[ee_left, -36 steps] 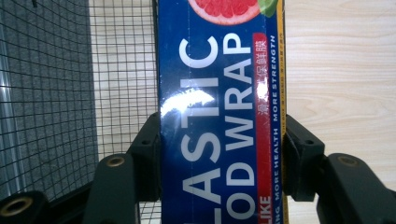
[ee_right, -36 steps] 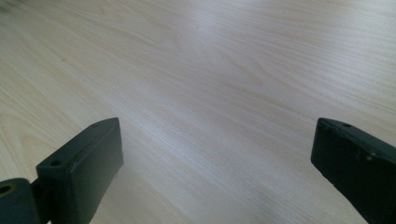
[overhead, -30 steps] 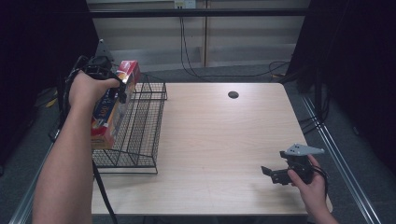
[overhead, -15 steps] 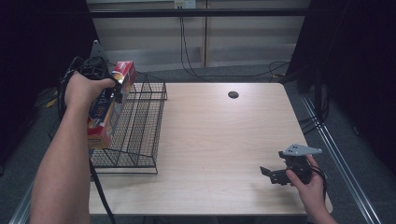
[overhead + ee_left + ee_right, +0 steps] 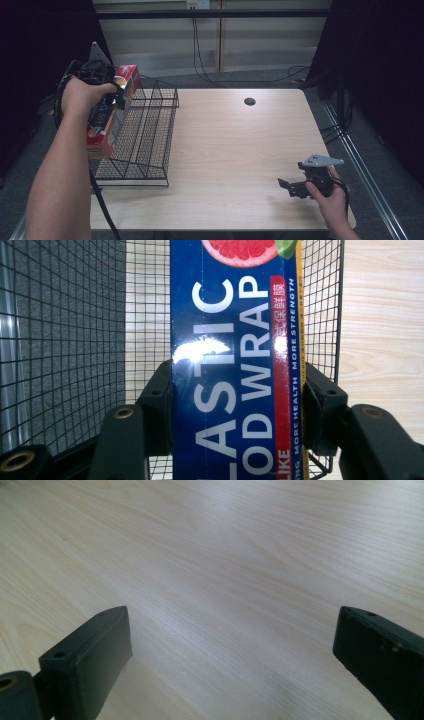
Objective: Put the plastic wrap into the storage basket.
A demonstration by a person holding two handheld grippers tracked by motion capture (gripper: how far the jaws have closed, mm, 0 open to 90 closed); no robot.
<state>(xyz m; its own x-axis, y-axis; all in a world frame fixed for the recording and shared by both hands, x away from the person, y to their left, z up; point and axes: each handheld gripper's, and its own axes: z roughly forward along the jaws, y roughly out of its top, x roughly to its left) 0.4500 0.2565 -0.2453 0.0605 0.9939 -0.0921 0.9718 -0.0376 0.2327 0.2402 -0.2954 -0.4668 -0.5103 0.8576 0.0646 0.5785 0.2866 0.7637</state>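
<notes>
At the frame's upper left, the left gripper (image 5: 119, 97), pinching a plastic food wrap box (image 5: 235, 360), is drifting slightly higher over the wire basket (image 5: 150, 135), placement seemingly pending; lower right, the right gripper (image 5: 289, 186) is idling spread above the table (image 5: 240, 150).

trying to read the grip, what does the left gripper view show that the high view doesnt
Left gripper view: both jaws pressed on the sides of the wrap box, its print readable as plastic food wrap, with a grapefruit picture on top.
High view: the left gripper holding the box above the basket, the right gripper open and low over the table.
Both: box, basket mesh, table.
</notes>
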